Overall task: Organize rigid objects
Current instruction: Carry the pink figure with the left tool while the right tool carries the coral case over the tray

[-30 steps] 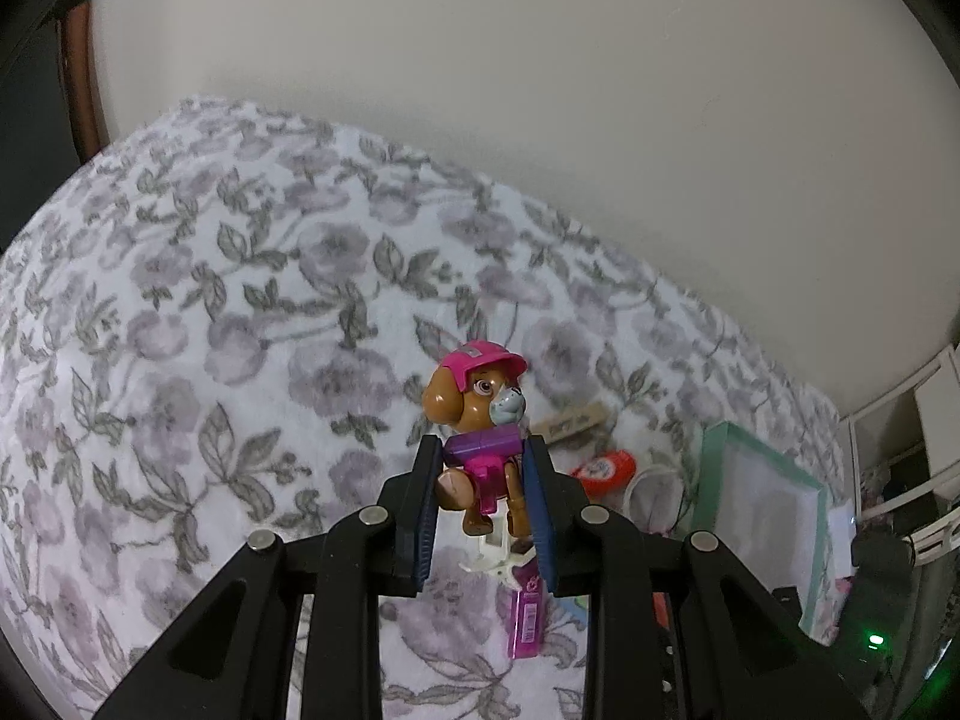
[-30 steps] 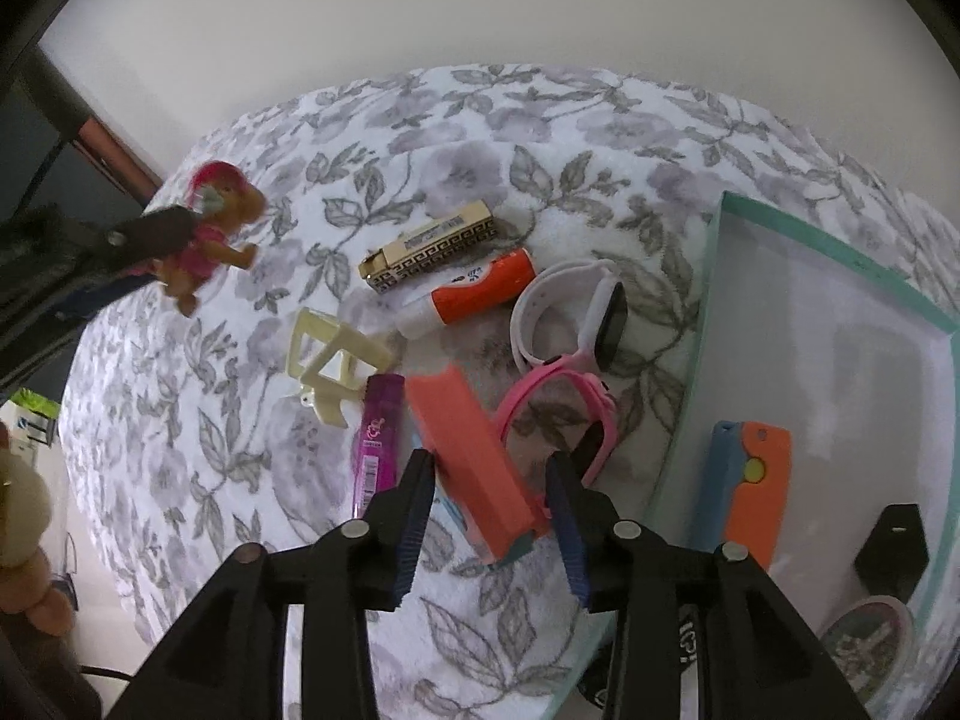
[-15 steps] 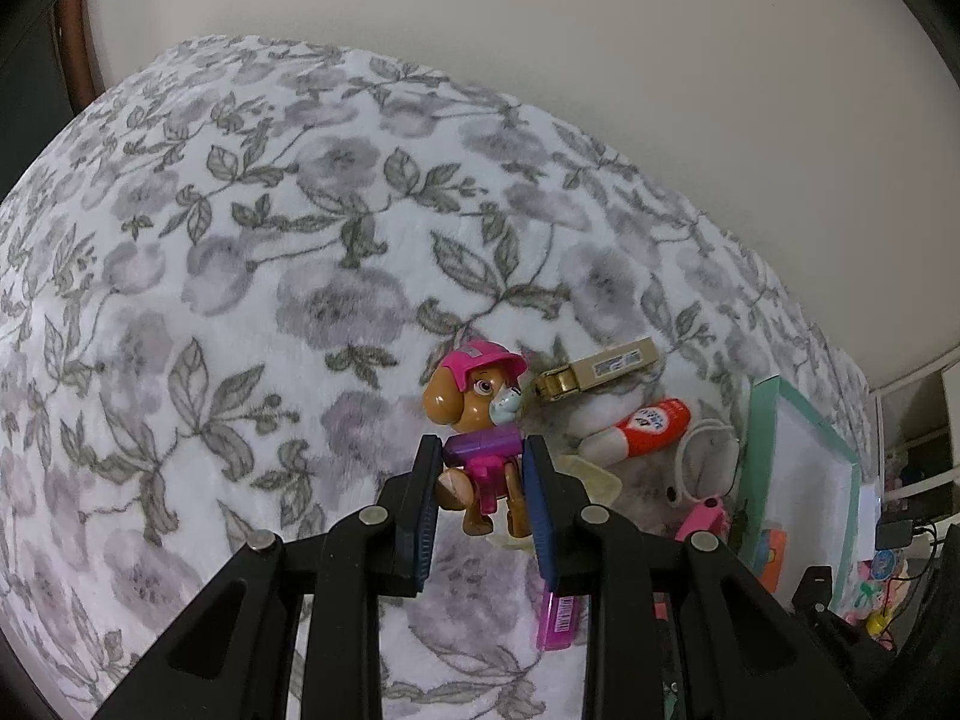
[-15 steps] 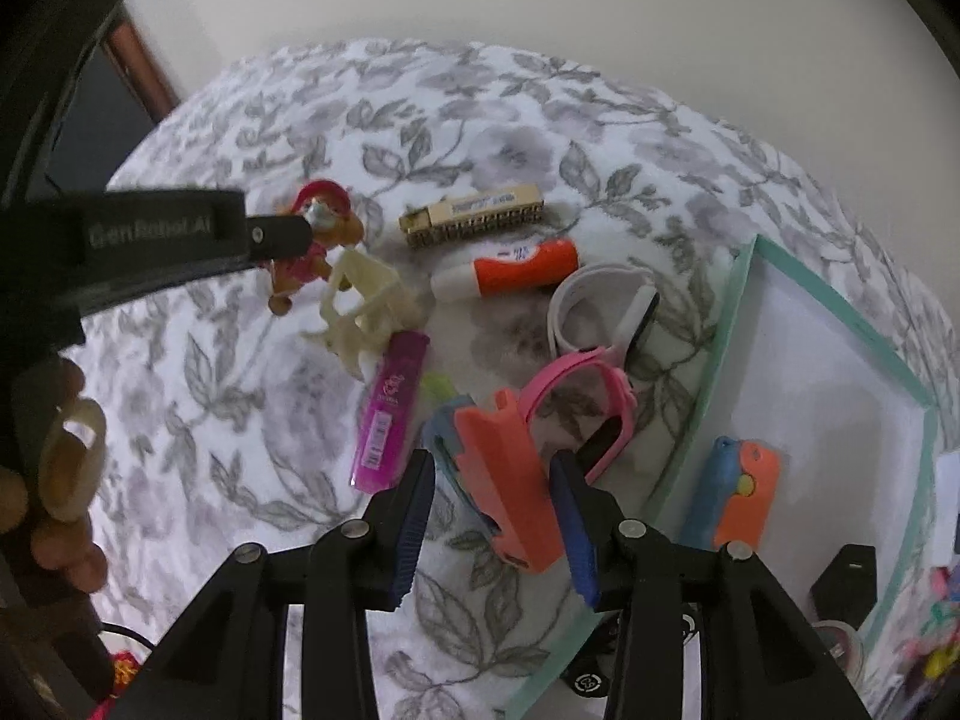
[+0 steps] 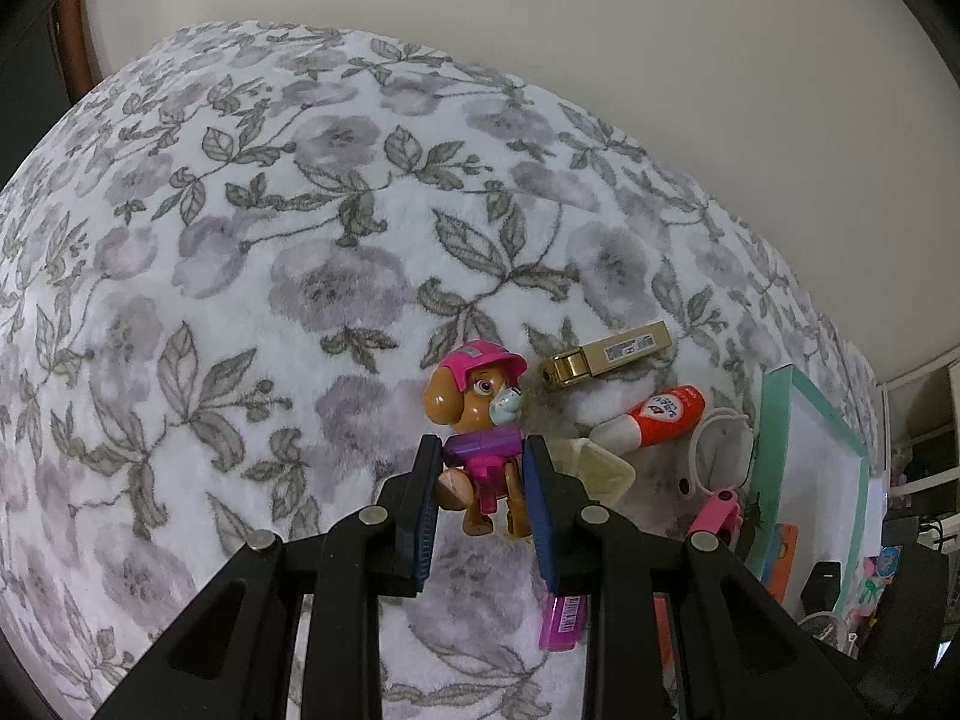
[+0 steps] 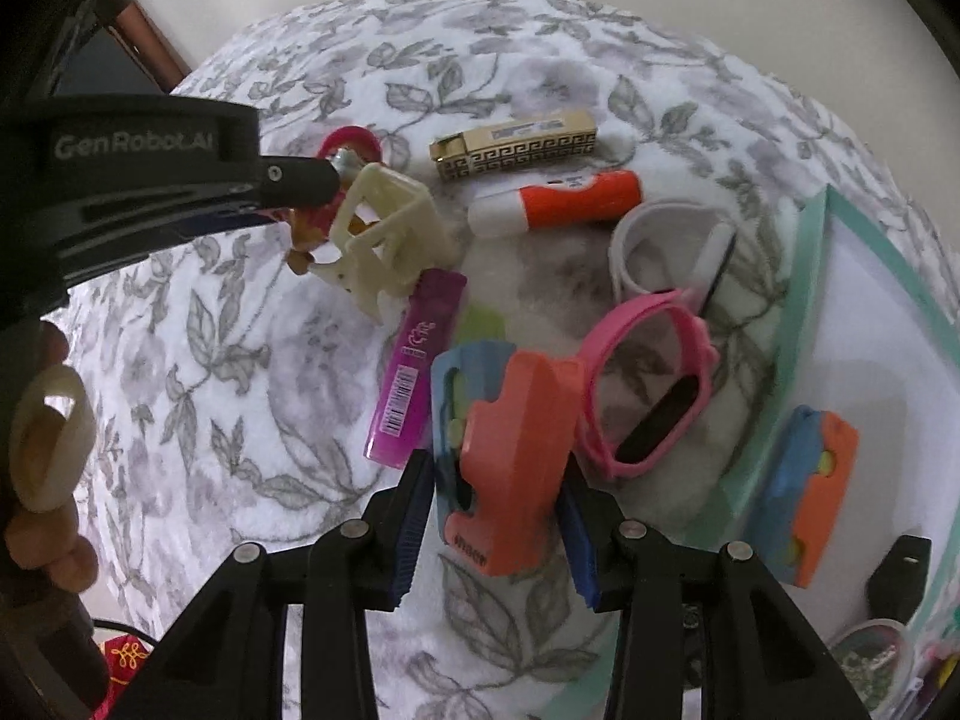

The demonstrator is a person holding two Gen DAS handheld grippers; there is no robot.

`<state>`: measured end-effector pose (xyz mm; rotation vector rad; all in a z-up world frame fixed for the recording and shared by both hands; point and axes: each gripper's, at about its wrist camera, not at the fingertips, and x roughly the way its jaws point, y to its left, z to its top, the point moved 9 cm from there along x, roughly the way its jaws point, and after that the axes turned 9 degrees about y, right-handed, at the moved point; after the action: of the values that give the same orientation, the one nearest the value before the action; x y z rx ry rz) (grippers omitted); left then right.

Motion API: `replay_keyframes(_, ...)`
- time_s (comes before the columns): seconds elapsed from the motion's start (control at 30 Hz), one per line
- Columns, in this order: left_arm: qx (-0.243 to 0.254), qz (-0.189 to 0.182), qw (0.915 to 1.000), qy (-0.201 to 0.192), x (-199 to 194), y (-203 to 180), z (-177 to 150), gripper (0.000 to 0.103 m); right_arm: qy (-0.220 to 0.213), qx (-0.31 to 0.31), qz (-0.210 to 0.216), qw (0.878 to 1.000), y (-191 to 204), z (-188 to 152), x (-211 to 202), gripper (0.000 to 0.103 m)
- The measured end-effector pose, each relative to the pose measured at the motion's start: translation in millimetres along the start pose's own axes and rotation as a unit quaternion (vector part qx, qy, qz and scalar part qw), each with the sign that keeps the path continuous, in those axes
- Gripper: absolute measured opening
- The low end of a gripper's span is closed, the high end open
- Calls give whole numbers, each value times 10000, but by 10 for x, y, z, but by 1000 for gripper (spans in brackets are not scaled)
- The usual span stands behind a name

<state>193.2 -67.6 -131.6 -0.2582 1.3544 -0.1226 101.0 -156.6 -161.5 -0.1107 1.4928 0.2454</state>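
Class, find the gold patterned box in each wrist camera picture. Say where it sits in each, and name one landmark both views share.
Left wrist view: the gold patterned box lies right of centre, just beyond the toy dog's head.
Right wrist view: the same box lies near the top centre, flat on the floral blanket.
Shared landmark: the orange and white tube, right beside the box in both.

Pup figure (image 5: pixel 477 420): brown, pink cap and vest, upright, clamped at the torso above the floral blanket (image 5: pixel 240 300). Orange-and-blue toy (image 6: pixel 504 450): tilted on edge between 2 blue pads. Nearby on the blanket: cream frame (image 6: pixel 384 234), magenta lighter (image 6: pixel 414 372), gold lighter (image 6: pixel 516 141), orange tube (image 6: pixel 558 201), white band (image 6: pixel 666 246), pink band (image 6: pixel 648 384).
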Motion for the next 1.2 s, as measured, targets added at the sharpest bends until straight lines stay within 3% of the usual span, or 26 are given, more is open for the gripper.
replay_keyframes(0.33, -36, 48, 10000, 37, 64, 38, -12, 28, -100, -112, -419, 9990, 55, 62, 135, 49)
replay_keyframes(0.6, -132, 3, 9998, 124, 158, 64, -43, 29, -267, -43, -343, 9990, 82, 100, 139, 48)
replay_keyframes(0.8, -249, -86, 9997, 20, 86, 94, -12, 28, -325, 135, 21, 9994, -35, 126, 68, 47)
replay_keyframes(1.03, -342, -332, 9978, -464, -340, 102, 134, 28, -632, 259, 267, 9973, -144, 197, -220, 47)
replay_keyframes(1.2, -266, -499, 9939, -950, -756, 11, 230, 28, -1202, 507, 332, 9909, -282, 256, -694, 47)
